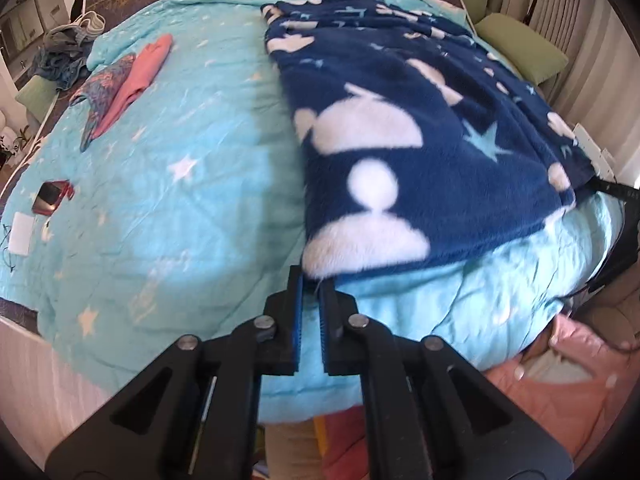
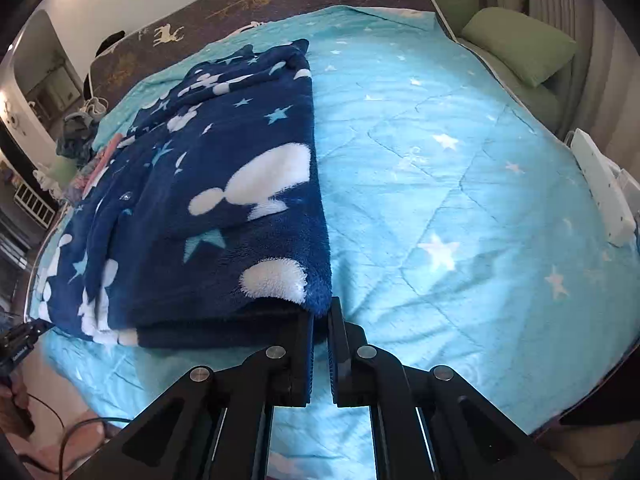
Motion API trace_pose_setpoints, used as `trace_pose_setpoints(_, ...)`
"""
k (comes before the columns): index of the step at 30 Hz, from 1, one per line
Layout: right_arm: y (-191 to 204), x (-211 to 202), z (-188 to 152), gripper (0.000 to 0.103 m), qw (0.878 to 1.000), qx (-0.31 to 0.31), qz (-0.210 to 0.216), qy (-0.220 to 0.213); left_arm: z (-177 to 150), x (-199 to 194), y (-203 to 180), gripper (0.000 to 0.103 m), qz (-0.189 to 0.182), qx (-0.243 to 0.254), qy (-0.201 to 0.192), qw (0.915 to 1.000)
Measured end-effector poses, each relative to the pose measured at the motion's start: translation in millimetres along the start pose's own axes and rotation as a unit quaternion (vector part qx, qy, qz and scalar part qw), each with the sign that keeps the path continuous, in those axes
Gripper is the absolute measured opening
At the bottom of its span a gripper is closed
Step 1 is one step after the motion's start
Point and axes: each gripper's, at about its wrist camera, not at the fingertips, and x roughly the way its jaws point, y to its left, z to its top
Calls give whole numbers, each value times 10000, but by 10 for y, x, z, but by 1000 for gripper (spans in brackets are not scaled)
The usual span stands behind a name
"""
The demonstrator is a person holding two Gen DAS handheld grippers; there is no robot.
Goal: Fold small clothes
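A dark blue fleece garment (image 1: 420, 128) with white shapes and pale blue stars lies spread on the turquoise star-print quilt (image 1: 180, 160). My left gripper (image 1: 311, 280) is shut on its near left corner. In the right wrist view the same fleece garment (image 2: 208, 208) lies folded in layers on the quilt (image 2: 460, 200). My right gripper (image 2: 321, 312) is shut on its near right corner. The other gripper's black tip shows at the far right of the left wrist view (image 1: 616, 190) and at the left edge of the right wrist view (image 2: 20, 338).
A pink cloth (image 1: 138, 76) and a patterned cloth (image 1: 106, 88) lie at the quilt's far left. A red phone (image 1: 52, 196) and a white card (image 1: 21, 234) lie near the left edge. Green pillows (image 2: 520, 44) sit to the right, and a white power strip (image 2: 600, 188).
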Motion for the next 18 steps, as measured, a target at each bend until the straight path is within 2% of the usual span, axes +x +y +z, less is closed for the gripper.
trace_pose_setpoints(2, -4, 30, -2, 6, 10000, 33, 43, 62, -25, 22, 24, 4, 73, -7, 37, 10000)
trace_pose_setpoints(5, -12, 0, -20, 10, 9995, -17, 275, 164, -52, -46, 9, 4, -225, -3, -61, 9997)
trace_pose_setpoints(6, -15, -44, -25, 14, 9993, -56, 339, 159, -61, -92, -6, 8, -355, 59, -105, 9993)
trace_pose_setpoints(8, -43, -207, -29, 23, 9987, -122, 499, 27, -58, -161, -26, 26, -521, 142, -177, 9984)
trace_pose_setpoints(9, -54, -278, -20, 29, 9984, -131, 552, -70, -58, -204, -21, 45, -583, 158, -255, 9978)
trace_pose_setpoints(10, -82, -373, 2, 32, 9975, -129, 652, -228, -52, -247, -16, 59, -639, 150, -352, 9972)
trace_pose_setpoints(12, -140, -480, 40, 56, 9962, -25, 737, -459, -23, -315, 11, 64, -791, 86, -554, 9953)
trace_pose_setpoints(15, -199, -454, 144, 61, 9958, 220, 665, -589, 85, -271, 62, 72, -777, -189, -643, 9947)
trace_pose_setpoints(18, -195, -268, 221, 61, 9959, 357, 742, -382, 204, -132, 89, 72, -813, -392, -611, 9940)
